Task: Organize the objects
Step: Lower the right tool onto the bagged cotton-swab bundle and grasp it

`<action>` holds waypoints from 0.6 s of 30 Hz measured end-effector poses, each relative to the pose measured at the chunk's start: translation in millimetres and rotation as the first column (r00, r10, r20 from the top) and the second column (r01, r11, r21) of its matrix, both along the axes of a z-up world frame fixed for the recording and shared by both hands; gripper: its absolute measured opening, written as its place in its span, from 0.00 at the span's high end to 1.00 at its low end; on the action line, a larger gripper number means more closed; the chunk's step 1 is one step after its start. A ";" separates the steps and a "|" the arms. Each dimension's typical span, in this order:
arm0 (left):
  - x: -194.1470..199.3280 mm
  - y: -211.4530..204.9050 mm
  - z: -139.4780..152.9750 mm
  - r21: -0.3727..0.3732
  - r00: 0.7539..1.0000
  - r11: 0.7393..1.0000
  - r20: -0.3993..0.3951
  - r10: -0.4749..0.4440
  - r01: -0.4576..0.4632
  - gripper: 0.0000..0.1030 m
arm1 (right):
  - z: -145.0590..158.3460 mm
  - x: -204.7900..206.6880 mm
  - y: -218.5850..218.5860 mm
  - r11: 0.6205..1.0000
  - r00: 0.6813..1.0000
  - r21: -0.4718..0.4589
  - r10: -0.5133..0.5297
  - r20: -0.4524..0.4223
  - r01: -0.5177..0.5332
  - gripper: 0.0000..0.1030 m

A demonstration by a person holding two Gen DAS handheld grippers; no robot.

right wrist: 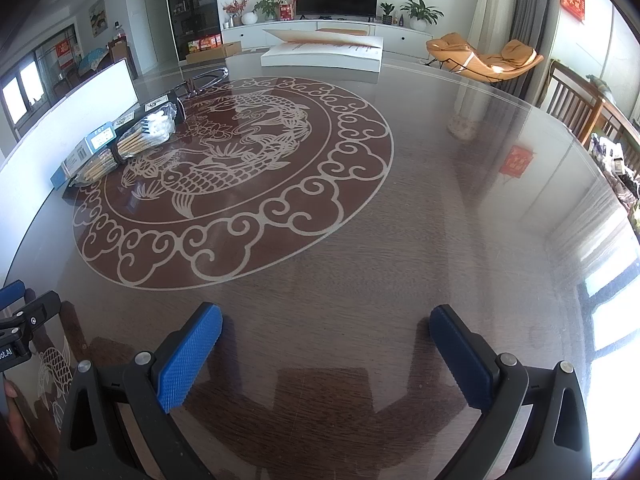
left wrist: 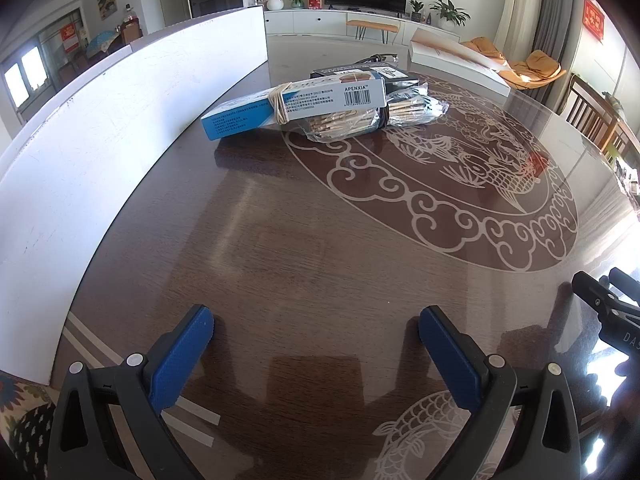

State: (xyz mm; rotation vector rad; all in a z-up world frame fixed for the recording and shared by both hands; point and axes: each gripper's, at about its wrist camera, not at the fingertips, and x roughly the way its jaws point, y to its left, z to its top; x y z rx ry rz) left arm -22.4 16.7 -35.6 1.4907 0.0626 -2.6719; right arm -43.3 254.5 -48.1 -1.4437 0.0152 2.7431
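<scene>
Left gripper (left wrist: 316, 322) spread wide over bare table (left wrist: 304, 240), empty; right gripper (right wrist: 326, 320) likewise. Far ahead-left, blue-white box (left wrist: 256, 110) atop bagged swabs (left wrist: 344, 124), barcode legible only from left wrist; white cotton tips (right wrist: 158, 125) visible only from right.

Box (left wrist: 256, 110) lying on top of stick packs (left wrist: 344, 122), on table (left wrist: 320, 248), board (left wrist: 100, 152) standing left, flat box (left wrist: 456, 60) far behind.
</scene>
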 end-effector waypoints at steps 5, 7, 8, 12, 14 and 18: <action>-1.2 -0.9 1.1 0.002 1.000 1.000 -0.003 0.002 -0.002 0.00 | 25.0 -31.2 -22.9 0.987 0.987 0.060 0.151 -0.051 -0.148 0.00; -1.3 -0.8 1.3 0.002 1.000 1.000 -0.004 0.003 -0.003 0.00 | 41.6 -53.4 -48.9 0.954 0.957 0.132 0.281 -0.075 -0.270 0.00; -0.3 -0.5 1.0 0.002 1.000 1.000 -0.005 0.004 -0.004 0.00 | 46.7 -66.3 -63.9 0.927 0.936 0.174 0.348 -0.062 -0.333 0.00; -0.3 -0.5 0.8 0.002 1.000 1.000 -0.005 0.004 -0.004 0.00 | 53.5 -110.8 -118.8 0.796 0.833 0.279 0.553 0.021 -0.536 0.00; -0.3 -0.5 0.8 0.002 1.000 1.000 -0.005 0.005 -0.005 0.00 | 53.0 -125.7 -140.4 0.742 0.780 0.267 0.622 0.068 -0.615 0.00; -0.2 -0.6 0.6 0.003 1.000 1.000 -0.005 0.005 -0.005 0.00 | 43.9 -137.5 -177.9 0.650 0.694 0.260 0.707 0.136 -0.714 0.00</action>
